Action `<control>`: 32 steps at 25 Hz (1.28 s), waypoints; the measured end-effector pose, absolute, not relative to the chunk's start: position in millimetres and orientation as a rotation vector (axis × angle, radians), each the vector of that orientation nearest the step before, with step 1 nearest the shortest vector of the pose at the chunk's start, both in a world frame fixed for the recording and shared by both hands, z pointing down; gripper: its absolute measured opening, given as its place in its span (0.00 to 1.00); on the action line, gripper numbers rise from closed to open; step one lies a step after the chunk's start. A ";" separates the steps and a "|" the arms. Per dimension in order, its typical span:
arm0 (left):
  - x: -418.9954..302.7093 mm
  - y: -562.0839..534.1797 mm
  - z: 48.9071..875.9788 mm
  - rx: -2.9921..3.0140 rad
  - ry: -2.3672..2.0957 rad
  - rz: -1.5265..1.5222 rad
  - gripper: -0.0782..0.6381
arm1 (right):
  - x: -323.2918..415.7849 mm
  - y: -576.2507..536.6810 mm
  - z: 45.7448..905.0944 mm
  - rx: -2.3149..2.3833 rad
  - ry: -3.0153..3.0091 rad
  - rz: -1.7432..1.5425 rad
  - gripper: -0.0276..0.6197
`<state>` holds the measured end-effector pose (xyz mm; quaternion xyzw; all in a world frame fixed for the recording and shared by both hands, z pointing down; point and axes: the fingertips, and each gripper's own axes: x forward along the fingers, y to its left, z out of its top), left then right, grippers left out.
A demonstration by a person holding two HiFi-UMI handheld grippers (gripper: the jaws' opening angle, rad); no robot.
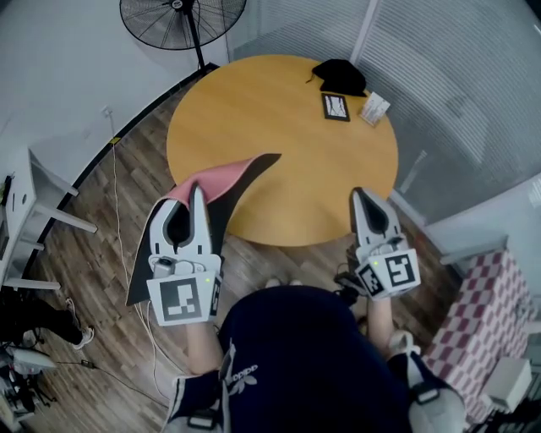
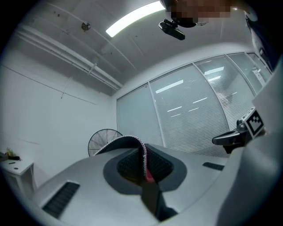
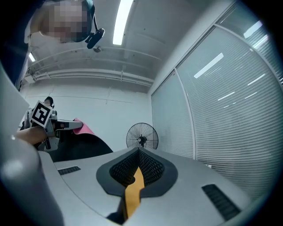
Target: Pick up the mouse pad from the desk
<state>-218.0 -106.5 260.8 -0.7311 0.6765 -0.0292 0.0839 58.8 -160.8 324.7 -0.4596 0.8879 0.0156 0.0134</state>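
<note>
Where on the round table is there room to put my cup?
The middle and left of the round table are bare, from the mouse pad to the far edge. The near right, ahead of the right tool, is bare too. The far right is crowded: black cloth, framed card, small box.

a black standing fan point(image 1: 182, 17) stands on the wood-plank floor point(image 1: 110, 211) by the white wall. a black cap point(image 1: 341, 76) lies just beside a small black-framed card point(image 1: 336, 107), with a pale packet point(image 1: 374, 110) next to that. a thin cable point(image 1: 116, 169) trails over the floor. a red-and-white checked cloth point(image 1: 478, 313) shows at the right, under the ribbed glass wall point(image 1: 456, 68).
</note>
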 end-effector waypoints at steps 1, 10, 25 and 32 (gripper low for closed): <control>-218.0 -104.6 264.9 -2.186 2.025 -0.091 0.14 | 58.6 -159.0 325.4 -1.431 2.771 0.049 0.05; -218.1 -93.2 291.7 -2.191 2.098 -0.092 0.14 | 60.0 -143.4 325.5 -1.443 2.783 0.066 0.05; -190.8 -90.4 333.3 -2.327 2.077 -0.152 0.14 | 81.6 -129.3 333.3 -1.554 2.779 0.072 0.05; -180.9 -95.7 336.7 -2.351 2.051 -0.191 0.14 | 100.3 -129.2 337.3 -1.620 2.750 0.045 0.05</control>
